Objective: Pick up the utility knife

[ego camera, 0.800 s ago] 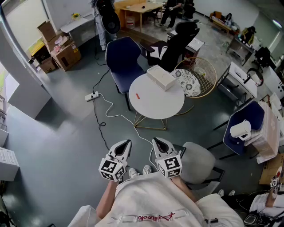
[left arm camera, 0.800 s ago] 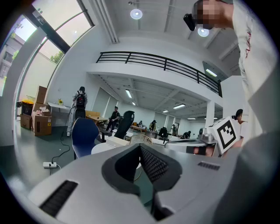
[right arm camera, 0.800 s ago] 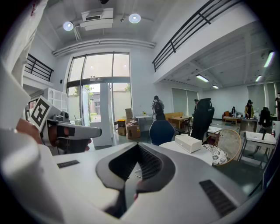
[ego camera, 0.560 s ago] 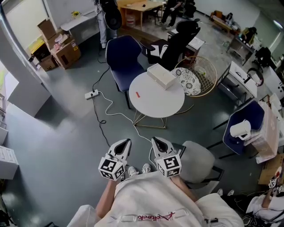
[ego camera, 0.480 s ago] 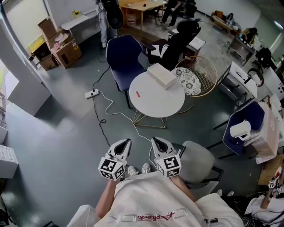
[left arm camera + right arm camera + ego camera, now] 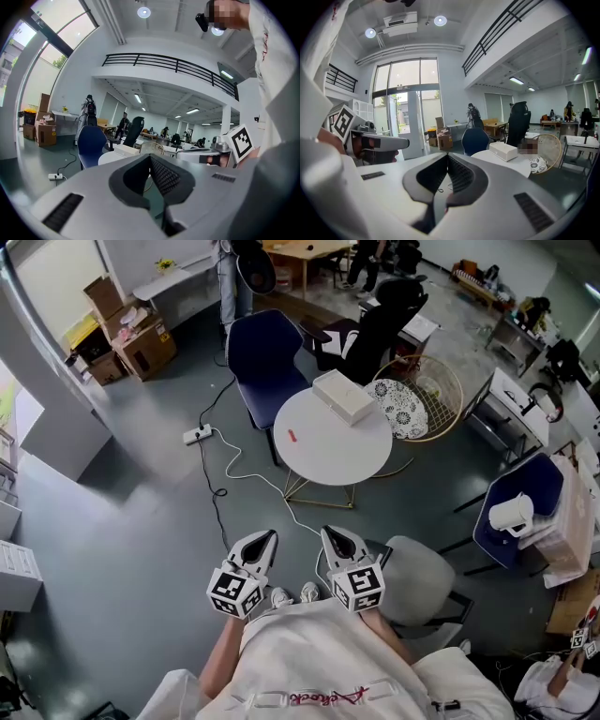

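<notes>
- The utility knife (image 6: 292, 436) – a small red thing – lies on the round white table (image 6: 328, 465), near its left edge and well apart from both grippers.
- A white box (image 6: 343, 397) sits at the table's far side; a blue chair (image 6: 261, 352) stands just behind the table.
- The left gripper (image 6: 265, 539) is held low in front of the person, its jaws pressed together with nothing between them.
- The right gripper (image 6: 334, 536), beside it, is likewise closed and empty.

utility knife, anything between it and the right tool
Nothing visible does. Only open floor lies between the right tool and the table; the utility knife lies apart from the white box behind it.
</notes>
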Demonstrator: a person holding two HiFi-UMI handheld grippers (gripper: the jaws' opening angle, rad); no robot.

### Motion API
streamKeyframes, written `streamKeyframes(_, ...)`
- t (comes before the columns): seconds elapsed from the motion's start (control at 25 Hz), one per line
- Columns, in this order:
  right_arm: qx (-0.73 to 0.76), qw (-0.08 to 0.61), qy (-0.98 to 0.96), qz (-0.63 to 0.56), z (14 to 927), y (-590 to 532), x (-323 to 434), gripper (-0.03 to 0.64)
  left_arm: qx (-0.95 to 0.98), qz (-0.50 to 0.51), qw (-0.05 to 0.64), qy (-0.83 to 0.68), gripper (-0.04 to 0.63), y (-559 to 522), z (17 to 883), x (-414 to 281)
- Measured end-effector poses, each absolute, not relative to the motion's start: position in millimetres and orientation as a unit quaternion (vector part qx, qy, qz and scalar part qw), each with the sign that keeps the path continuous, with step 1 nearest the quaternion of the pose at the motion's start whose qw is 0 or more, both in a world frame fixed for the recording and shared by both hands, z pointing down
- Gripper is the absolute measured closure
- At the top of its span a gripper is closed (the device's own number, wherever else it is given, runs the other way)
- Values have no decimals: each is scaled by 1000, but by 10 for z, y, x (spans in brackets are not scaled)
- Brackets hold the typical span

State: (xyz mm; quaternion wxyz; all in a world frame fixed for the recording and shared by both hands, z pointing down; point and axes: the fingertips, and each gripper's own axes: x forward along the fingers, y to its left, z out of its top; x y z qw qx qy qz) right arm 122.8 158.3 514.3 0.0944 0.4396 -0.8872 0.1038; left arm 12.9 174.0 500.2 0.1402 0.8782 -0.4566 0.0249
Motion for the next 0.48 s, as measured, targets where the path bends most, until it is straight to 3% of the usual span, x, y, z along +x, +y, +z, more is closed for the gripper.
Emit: streamKeyframes(0.48,428,76,-894,111,5218,1531,1493,600,878,36,142,-456,583,1723,5123,485)
